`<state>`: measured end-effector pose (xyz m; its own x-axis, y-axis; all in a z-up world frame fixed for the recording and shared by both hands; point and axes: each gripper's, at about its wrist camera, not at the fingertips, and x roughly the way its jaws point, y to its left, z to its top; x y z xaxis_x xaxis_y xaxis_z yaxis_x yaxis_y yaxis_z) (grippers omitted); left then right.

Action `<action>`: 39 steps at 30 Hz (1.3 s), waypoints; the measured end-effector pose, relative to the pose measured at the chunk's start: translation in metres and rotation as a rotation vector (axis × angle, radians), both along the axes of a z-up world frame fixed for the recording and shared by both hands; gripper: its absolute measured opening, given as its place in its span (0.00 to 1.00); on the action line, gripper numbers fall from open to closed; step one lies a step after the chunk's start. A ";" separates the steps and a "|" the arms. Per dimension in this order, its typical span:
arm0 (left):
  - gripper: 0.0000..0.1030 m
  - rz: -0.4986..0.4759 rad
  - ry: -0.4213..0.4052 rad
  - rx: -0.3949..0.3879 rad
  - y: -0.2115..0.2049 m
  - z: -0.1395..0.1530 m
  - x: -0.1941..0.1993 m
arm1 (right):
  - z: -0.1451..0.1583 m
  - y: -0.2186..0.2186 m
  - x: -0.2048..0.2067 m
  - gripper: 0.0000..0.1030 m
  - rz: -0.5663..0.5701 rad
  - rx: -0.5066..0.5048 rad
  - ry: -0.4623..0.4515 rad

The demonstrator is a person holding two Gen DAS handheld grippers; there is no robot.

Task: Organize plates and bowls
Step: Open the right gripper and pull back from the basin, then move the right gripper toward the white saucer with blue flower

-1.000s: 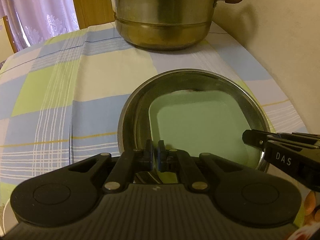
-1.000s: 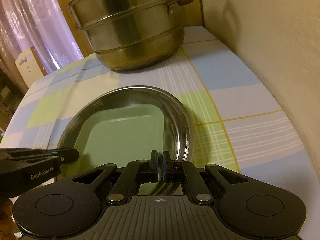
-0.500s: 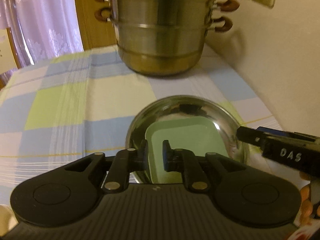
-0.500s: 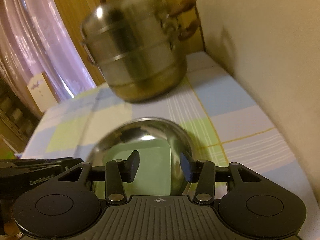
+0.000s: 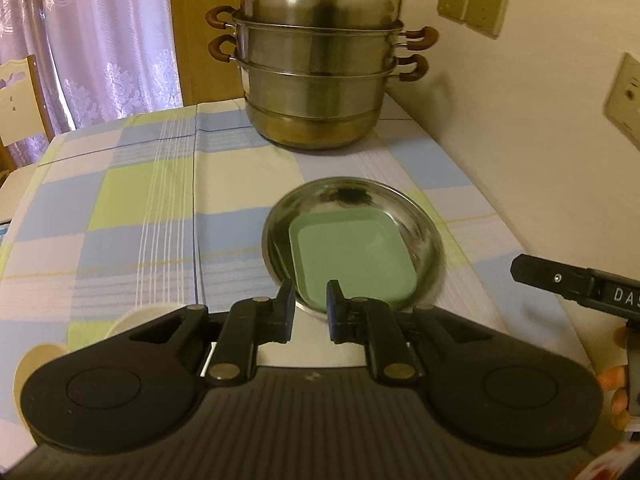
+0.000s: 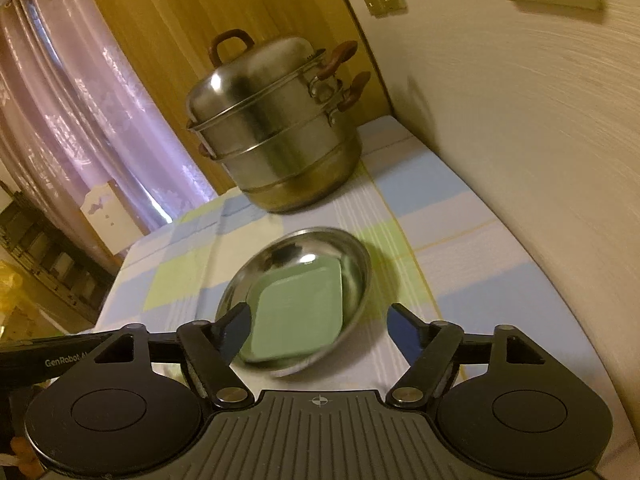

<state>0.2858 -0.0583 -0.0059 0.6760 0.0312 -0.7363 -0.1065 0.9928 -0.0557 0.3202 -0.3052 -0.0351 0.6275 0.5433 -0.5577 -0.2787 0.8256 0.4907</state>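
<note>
Reading "GenRobot" on my left gripper | "DA" on right gripper | both released, right just widening | green plate in steel bowl

Both wrist cameras look forward and down over their own fingers, from near above the checked tablecloth. The shared scene is the steel bowl at frame centre with the green plate inside, and the steamer pot higher up.
</note>
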 end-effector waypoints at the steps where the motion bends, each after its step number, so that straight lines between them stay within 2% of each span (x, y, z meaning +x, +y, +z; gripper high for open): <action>1: 0.14 -0.003 -0.001 0.000 -0.002 0.001 -0.007 | 0.001 -0.003 -0.007 0.76 0.000 -0.001 0.002; 5: 0.16 -0.007 0.003 -0.007 -0.011 0.005 -0.035 | 0.006 -0.016 -0.036 0.78 0.004 0.002 -0.011; 12: 0.17 -0.005 0.015 -0.020 -0.025 0.006 -0.080 | 0.011 -0.028 -0.080 0.78 0.045 -0.059 -0.014; 22: 0.17 0.005 0.027 -0.024 -0.043 0.004 -0.131 | 0.008 -0.034 -0.120 0.78 0.082 -0.105 0.005; 39: 0.17 -0.026 0.059 -0.037 -0.065 -0.004 -0.163 | -0.003 -0.038 -0.158 0.78 0.119 -0.156 0.030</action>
